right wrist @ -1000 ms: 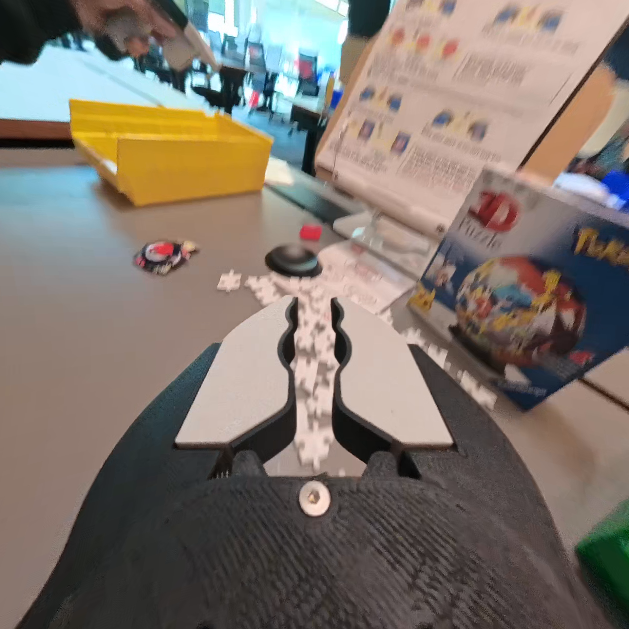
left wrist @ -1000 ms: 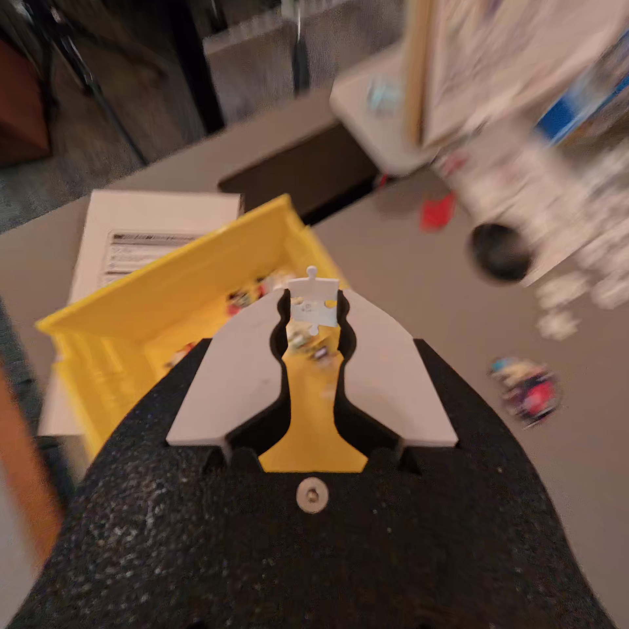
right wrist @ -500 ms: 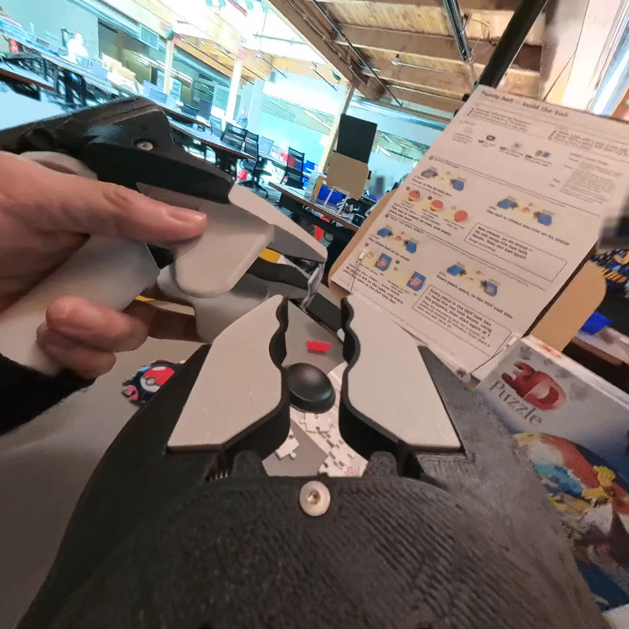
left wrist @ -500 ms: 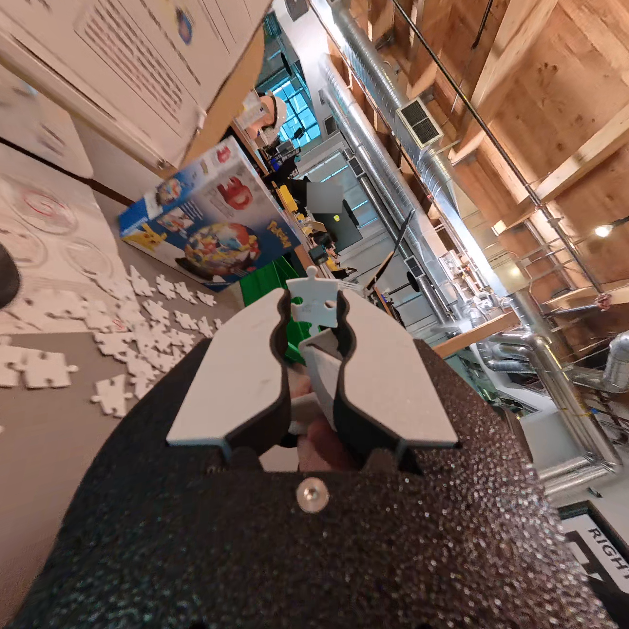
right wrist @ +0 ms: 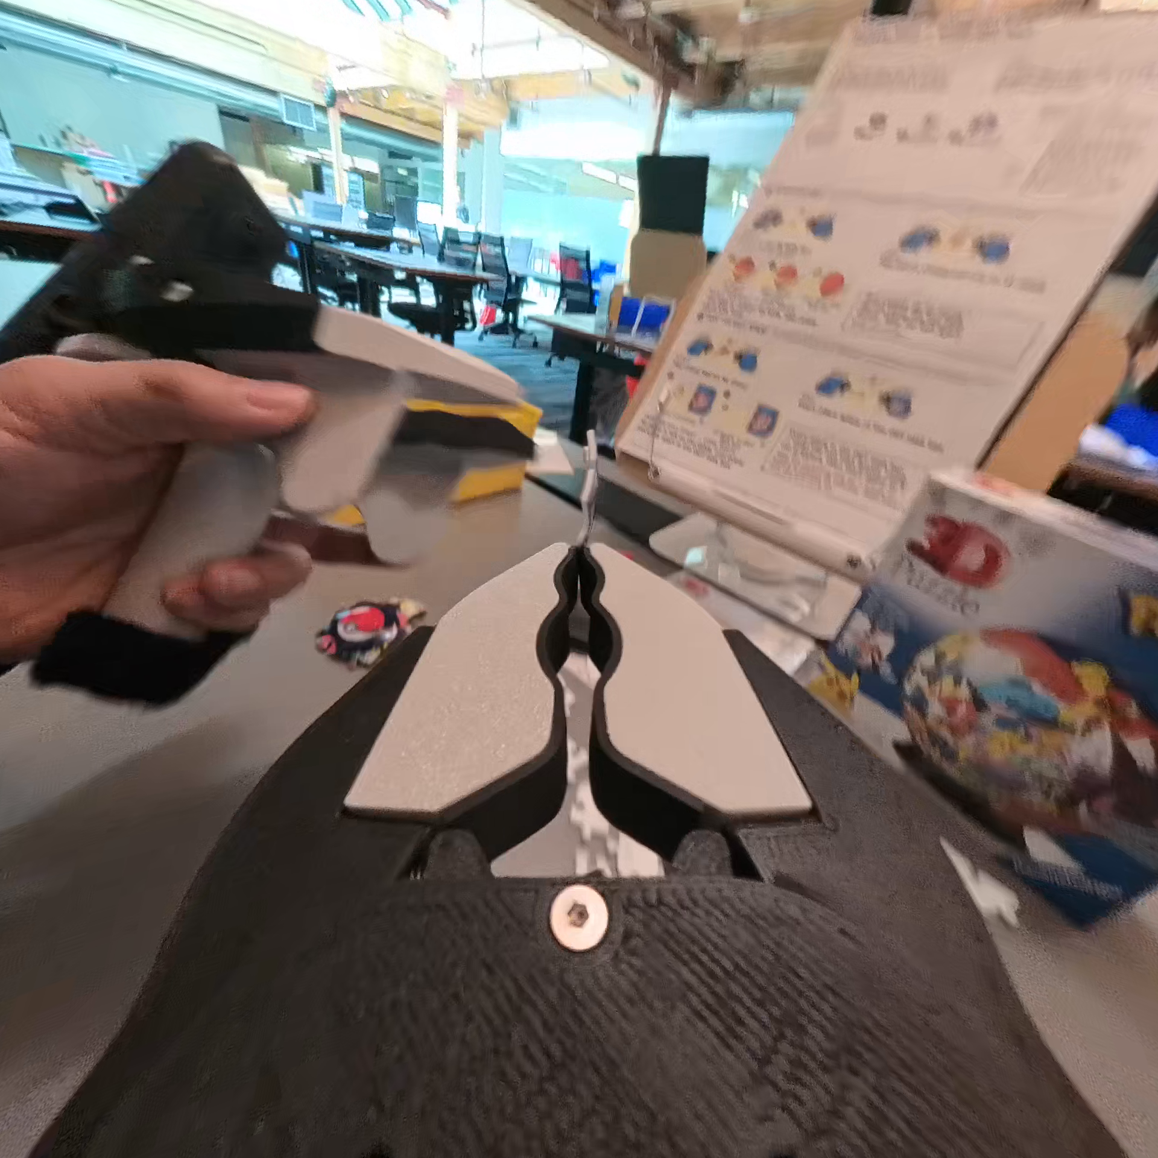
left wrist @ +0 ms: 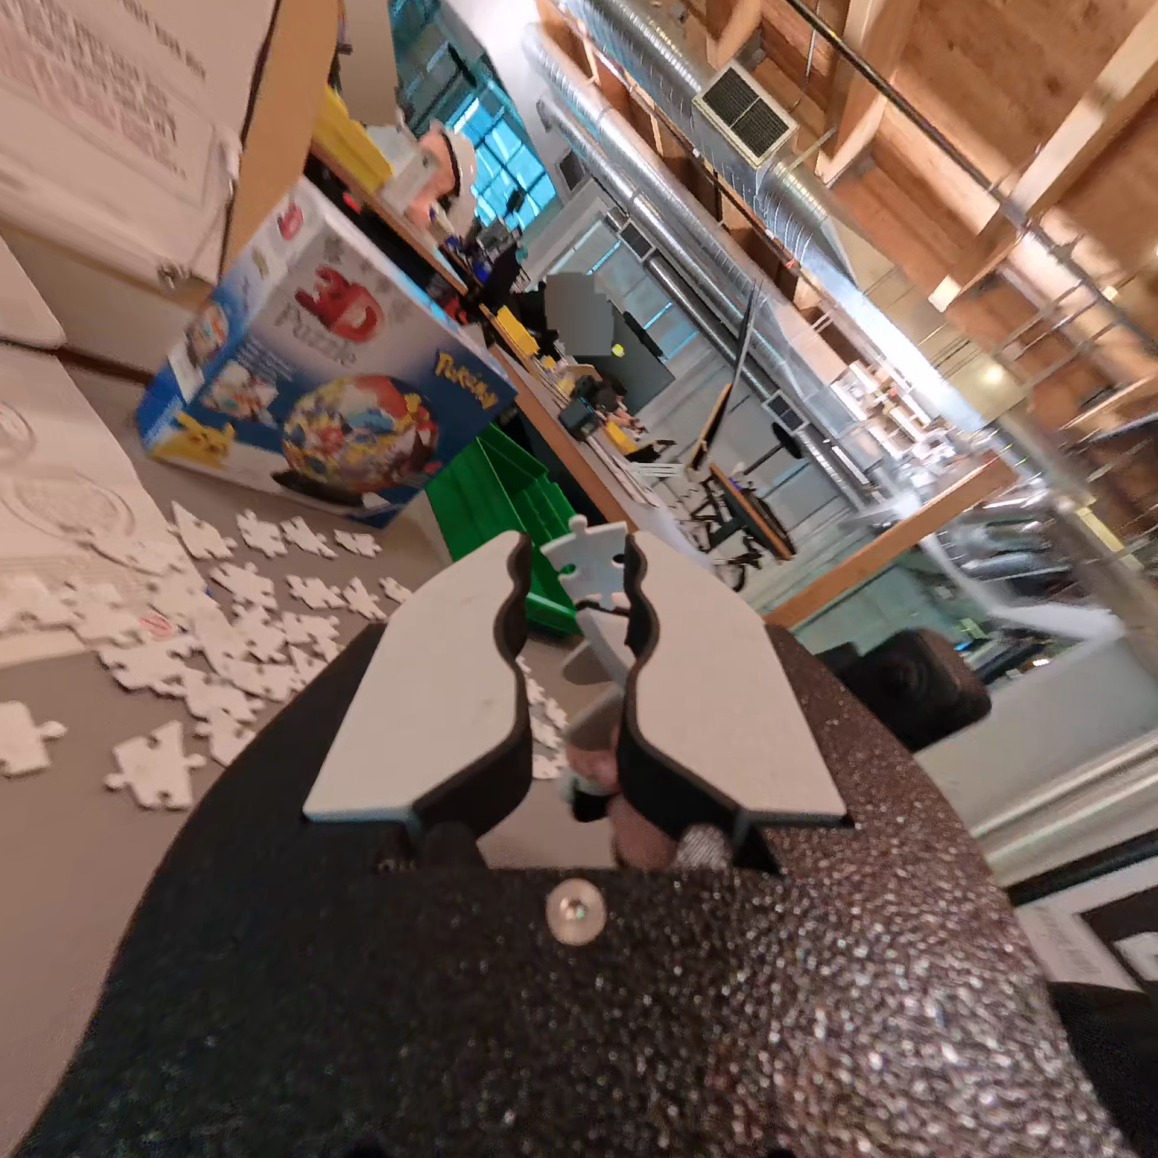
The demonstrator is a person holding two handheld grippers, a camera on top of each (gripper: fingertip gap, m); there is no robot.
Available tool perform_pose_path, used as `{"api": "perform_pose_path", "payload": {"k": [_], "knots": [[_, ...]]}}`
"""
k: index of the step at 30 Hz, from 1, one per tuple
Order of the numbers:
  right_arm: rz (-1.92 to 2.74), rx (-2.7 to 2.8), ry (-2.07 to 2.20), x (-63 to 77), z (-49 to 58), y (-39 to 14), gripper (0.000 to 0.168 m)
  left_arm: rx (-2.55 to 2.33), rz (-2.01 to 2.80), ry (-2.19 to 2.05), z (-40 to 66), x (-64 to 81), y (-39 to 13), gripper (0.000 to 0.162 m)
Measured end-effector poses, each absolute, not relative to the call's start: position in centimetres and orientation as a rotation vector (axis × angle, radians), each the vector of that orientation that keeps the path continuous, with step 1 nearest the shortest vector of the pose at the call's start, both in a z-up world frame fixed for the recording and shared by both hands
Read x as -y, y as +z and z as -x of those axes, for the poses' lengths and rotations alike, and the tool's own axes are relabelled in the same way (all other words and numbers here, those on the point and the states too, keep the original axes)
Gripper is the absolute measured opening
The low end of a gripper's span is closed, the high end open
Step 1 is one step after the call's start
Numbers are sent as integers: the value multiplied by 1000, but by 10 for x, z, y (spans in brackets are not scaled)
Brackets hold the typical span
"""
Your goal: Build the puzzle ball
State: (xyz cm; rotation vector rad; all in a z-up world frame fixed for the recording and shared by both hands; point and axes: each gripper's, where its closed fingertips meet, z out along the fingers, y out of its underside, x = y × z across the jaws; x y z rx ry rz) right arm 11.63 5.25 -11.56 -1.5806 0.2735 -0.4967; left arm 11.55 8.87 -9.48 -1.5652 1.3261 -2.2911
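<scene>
Change: the piece (right wrist: 588, 485), half a second before pinched in the left claw (left wrist: 573, 564), had passed to the right claw (right wrist: 581, 551).
Right claw: clamped on the piece's lower edge, tips nearly meeting.
Left claw: jaws parted, free of the piece, held by a hand (right wrist: 119, 482).
Piece: thin, flat, white-backed, knobbed outline, upright above the grey worktop (right wrist: 188, 720).
Loose pieces (left wrist: 207, 620): white backs up, scattered beside the glossy box (left wrist: 326, 401).
Cluster (right wrist: 366, 630): small, colourful, on the worktop.
</scene>
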Motion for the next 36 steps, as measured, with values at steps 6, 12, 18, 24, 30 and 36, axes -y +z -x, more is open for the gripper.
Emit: {"api": "perform_pose_path", "payload": {"k": [6, 12, 18, 24, 30, 36], "knots": [[1760, -808, -166, 135, -173, -171, 1, -1429, 1331, -1927, -107, -131, -103, 33], [1764, -1227, 264, 249, -201, -242, 1, -1536, 1347, -1796, -104, -160, -133, 30], [1868, -1289, 492, 257, -199, -280, 1, -1630, 1389, -1725, -103, -161, -153, 26], [1963, -1361, 556, 264, -196, -303, 2, -1808, 1352, -1555, -95, -162, -172, 27], [1974, -1392, 462, 269, -203, -305, 9, -1788, 1356, -1506, -91, -178, -172, 30], [2075, -1386, 298, 277, -200, -296, 33, -1687, 1393, -1422, -90, -223, -159, 37]]}}
